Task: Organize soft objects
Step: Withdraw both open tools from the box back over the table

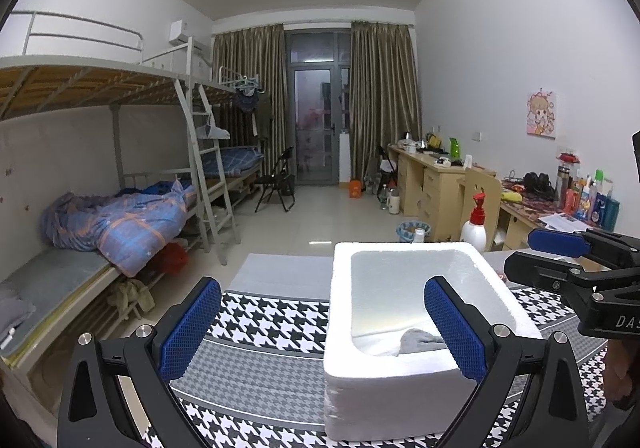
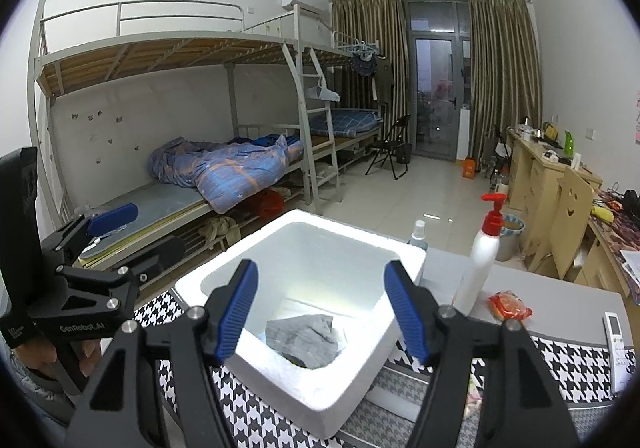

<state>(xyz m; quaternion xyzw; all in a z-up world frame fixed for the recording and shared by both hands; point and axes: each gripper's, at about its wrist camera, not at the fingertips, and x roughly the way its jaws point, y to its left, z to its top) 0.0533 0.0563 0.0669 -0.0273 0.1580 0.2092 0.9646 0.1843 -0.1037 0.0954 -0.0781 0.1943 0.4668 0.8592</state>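
Left wrist view: a grey cloth (image 1: 420,340), soft and crumpled, lies on the floor of a white foam box (image 1: 400,368), at its near side; only a corner of it shows past the box wall. The box is thick-walled, grainy, with rounded corners, and sits on a black-and-white houndstooth mat (image 1: 272,320). The left gripper (image 1: 324,324) is spread wide with nothing between its blue, mesh-textured pads; one pad overlaps the box's near right corner. The right gripper (image 1: 556,252) enters from the right, beside the box; whether it is spread cannot be told here.

Right wrist view: the cloth (image 2: 304,340) is a creased, felt-like grey lump low in the box (image 2: 280,380). The right gripper (image 2: 320,308) hangs above the box, spread wide and empty, its blue pads ribbed. A white pump bottle (image 2: 480,260) with a red top stands just right of the box.
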